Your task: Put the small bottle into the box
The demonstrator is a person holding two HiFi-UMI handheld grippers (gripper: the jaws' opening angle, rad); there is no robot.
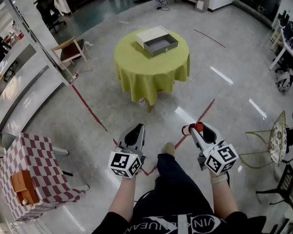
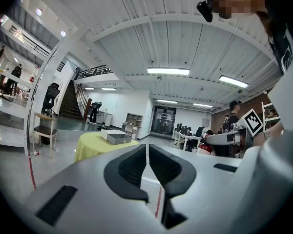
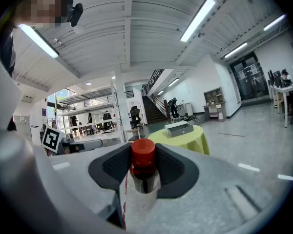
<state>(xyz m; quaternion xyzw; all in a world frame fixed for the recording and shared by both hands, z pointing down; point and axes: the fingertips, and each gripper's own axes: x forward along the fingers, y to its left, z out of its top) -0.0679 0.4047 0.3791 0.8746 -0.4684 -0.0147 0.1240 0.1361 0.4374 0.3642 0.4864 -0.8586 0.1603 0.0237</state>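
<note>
Right gripper (image 3: 144, 165) is clenched on the small bottle (image 3: 144, 173). The red cap stands up between the two dark pads and the clear body with its dark contents is pinched below it. From the head view the bottle sits at the very tip of that gripper, out over the grey floor (image 1: 234, 57) and well short of the table (image 1: 136, 69).

Left gripper (image 2: 147, 154) is closed with nothing in it, its pads drawn together to a thin slit. It is held out level beside the right one, with the person's leg (image 1: 173, 179) showing between and below them.

Up ahead is the round table under a yellow-green cloth, and on it sits the grey box (image 1: 167, 48), open at the top. A pale flat piece (image 1: 150, 34) lies against its far side, likely the lid, though it's too far off to be sure. Both gripper views look straight at that table.

Off to the left stands a wooden chair (image 1: 71, 50), and nearer, at lower left, a small table in a red-and-white check cloth (image 1: 31, 165). Red tape lines (image 1: 88, 106) cross the floor.
</note>
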